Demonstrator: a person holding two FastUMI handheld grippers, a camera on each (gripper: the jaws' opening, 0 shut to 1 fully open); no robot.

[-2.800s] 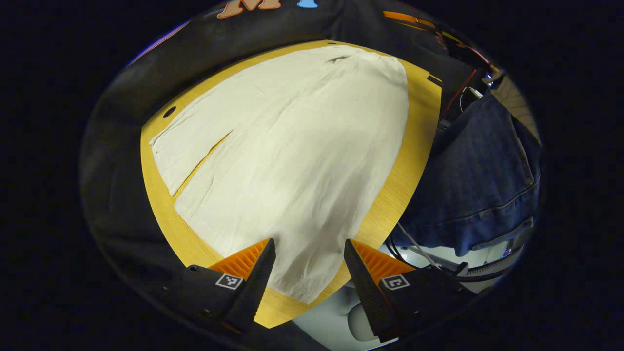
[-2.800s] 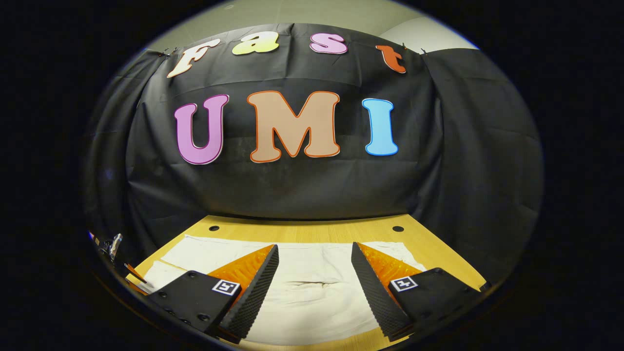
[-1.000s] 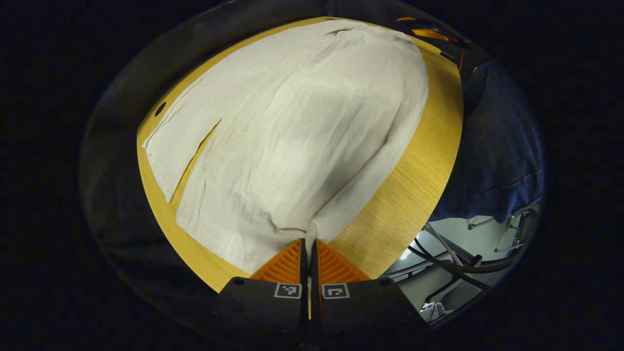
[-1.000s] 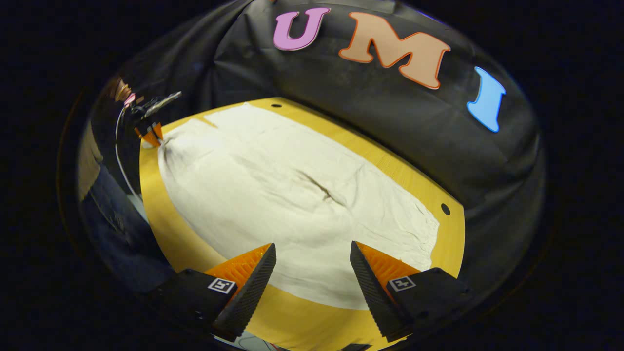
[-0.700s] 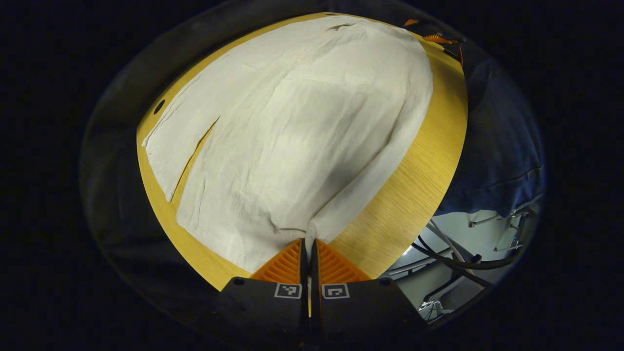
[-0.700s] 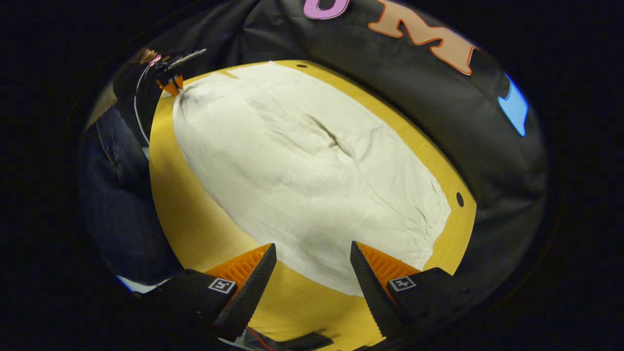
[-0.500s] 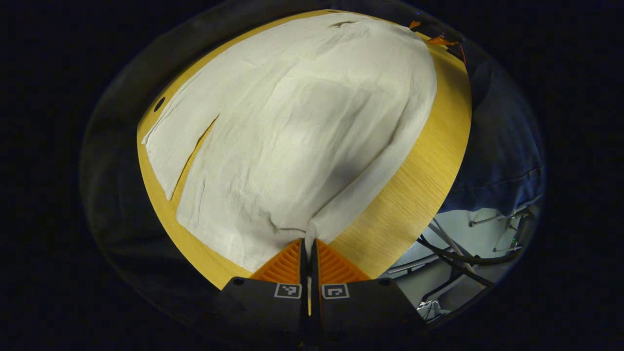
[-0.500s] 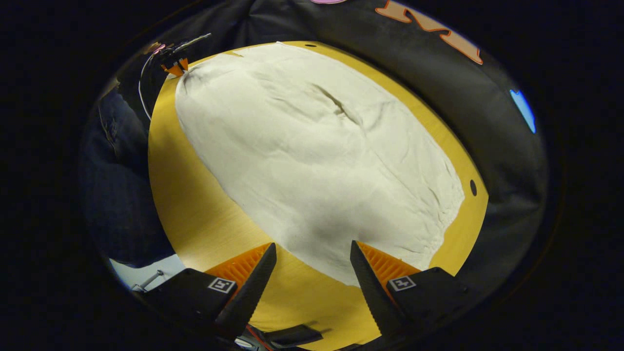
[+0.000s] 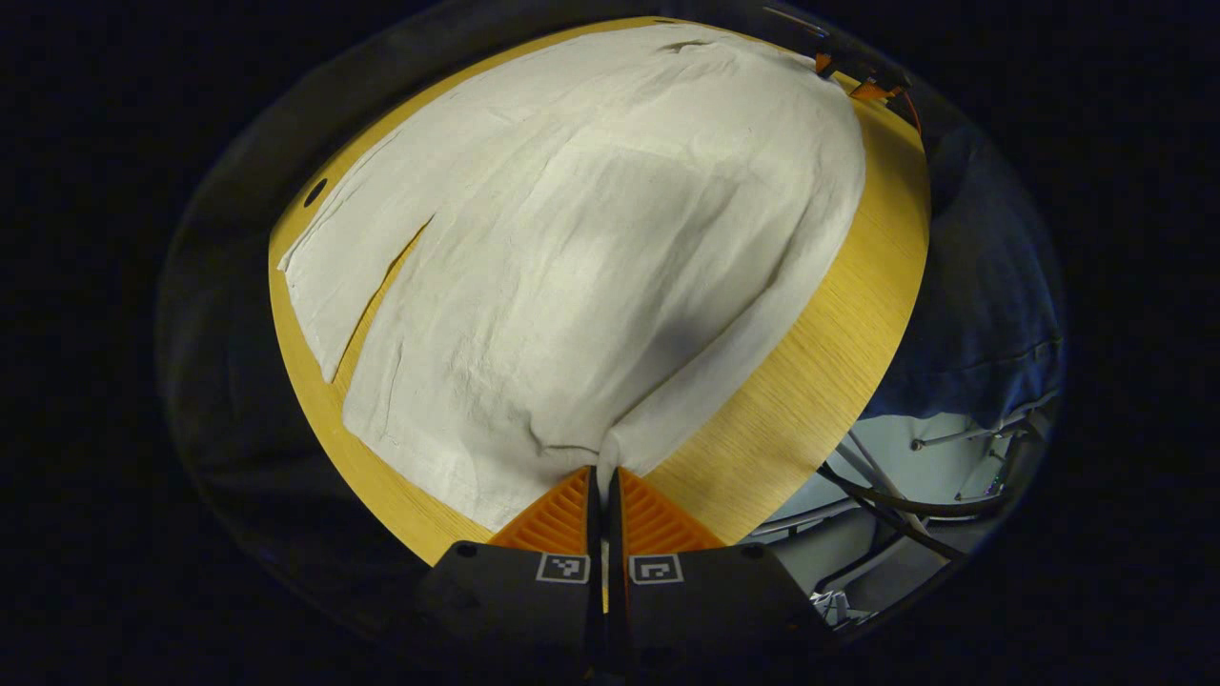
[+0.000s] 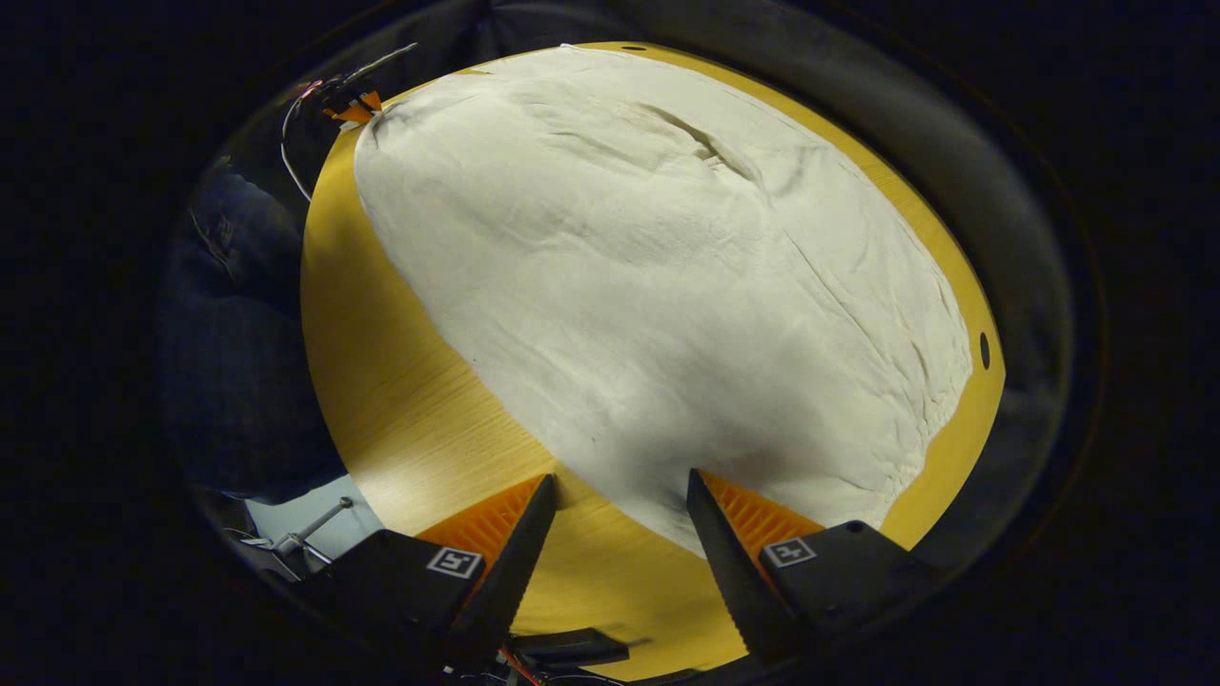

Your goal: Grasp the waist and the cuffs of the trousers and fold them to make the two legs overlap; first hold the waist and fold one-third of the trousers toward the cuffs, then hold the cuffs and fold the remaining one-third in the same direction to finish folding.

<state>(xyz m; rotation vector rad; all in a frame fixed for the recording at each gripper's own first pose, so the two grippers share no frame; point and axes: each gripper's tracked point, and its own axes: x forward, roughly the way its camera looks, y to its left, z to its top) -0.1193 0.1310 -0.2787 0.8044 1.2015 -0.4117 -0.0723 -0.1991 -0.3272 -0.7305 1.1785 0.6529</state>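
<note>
With the cream trousers [image 9: 591, 238] lying flat across the worktop [image 9: 810, 381], the left claw [image 9: 600, 476] is pinching a cuff corner while the right claw [image 10: 620, 514] is hovering wide apart over the waist edge, readying the leg-over-leg fold.

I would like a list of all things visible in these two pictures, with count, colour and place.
trousers: one, cream white, spread flat over most of the table.
table: one, yellow wood, under the trousers.
table holes: one dark hole in each view, near the far edge.
cables: several, dark, below the near table edge.
person's clothing: dark blue, beside the table.
left gripper: fingers shut on the trousers' corner.
right gripper: fingers open at the trousers' edge.
</note>
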